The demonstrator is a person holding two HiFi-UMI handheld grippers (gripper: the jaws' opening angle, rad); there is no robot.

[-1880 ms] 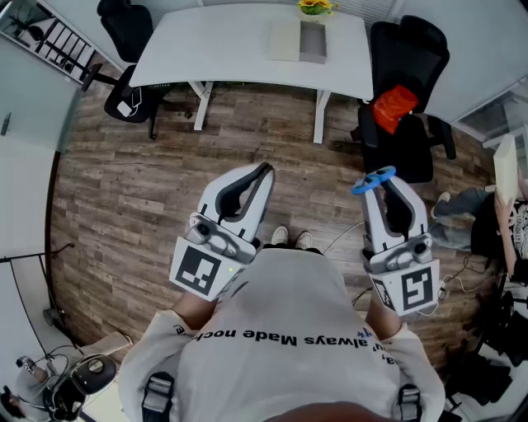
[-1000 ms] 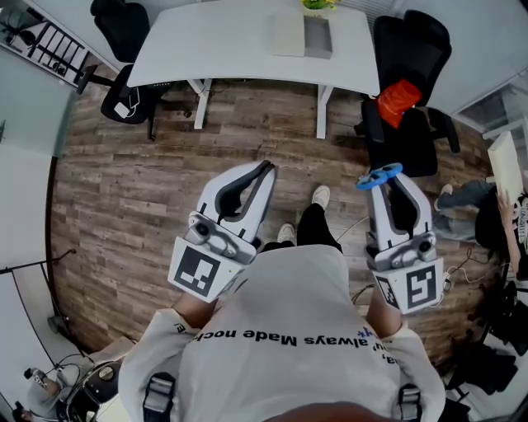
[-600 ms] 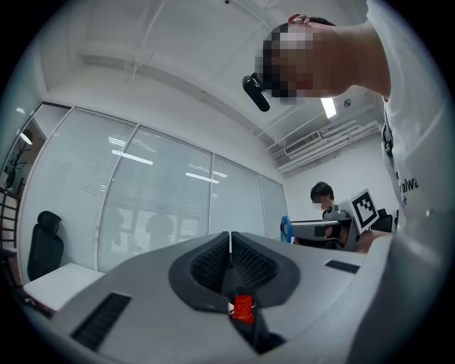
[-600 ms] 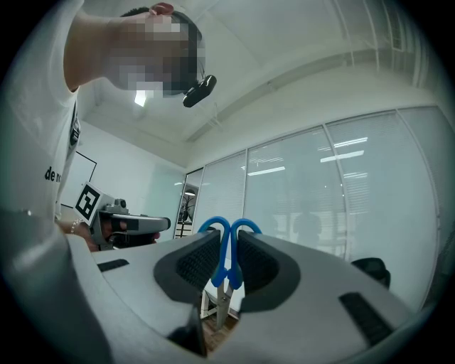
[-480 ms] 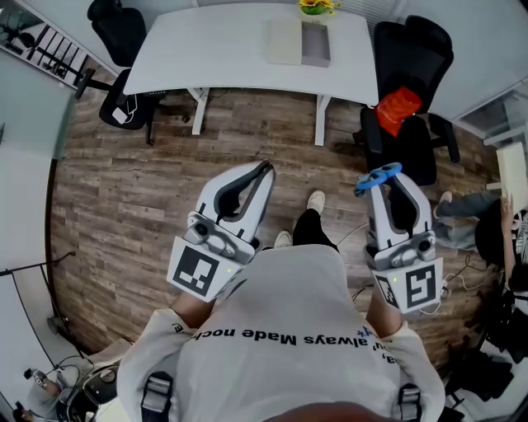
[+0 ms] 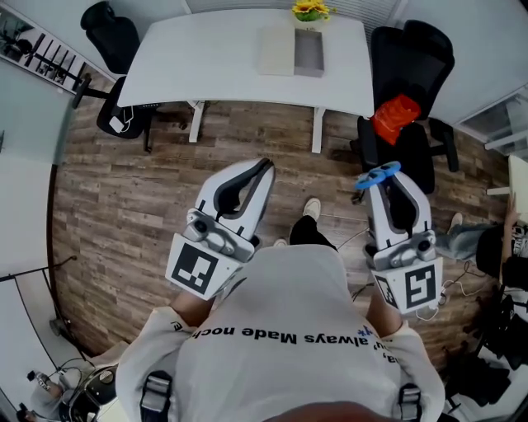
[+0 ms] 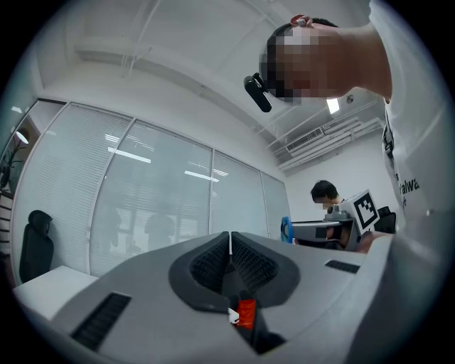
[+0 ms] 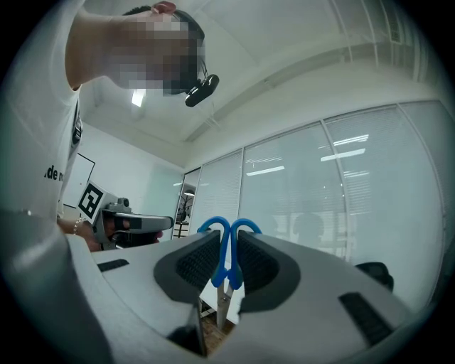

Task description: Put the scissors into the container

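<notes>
In the head view my right gripper point(image 6: 381, 181) is held at waist height over the wooden floor, shut on blue-handled scissors point(image 6: 375, 175). The handles stick out past the jaw tips. The right gripper view shows the blue handles point(image 8: 222, 256) pinched between the pads, with the blades pointing back down into the gripper point(image 8: 228, 242). My left gripper point(image 6: 265, 169) is beside it, shut and holding nothing, its pads meeting in the left gripper view point(image 7: 229, 238). The grey open container point(image 6: 310, 51) stands on the far side of a white table point(image 6: 206, 49) ahead.
A flat beige piece point(image 6: 275, 49) lies beside the container, and yellow flowers point(image 6: 311, 8) stand behind it. Black office chairs stand at the table's left end point(image 6: 111, 37) and right end point(image 6: 408, 62); the right one carries a red item point(image 6: 396, 115). A person sits at the right edge point(image 6: 499, 247).
The person has stepped forward toward the table, one shoe swinging ahead. Both grippers keep the same pose, and the scissors stay in the right one.
</notes>
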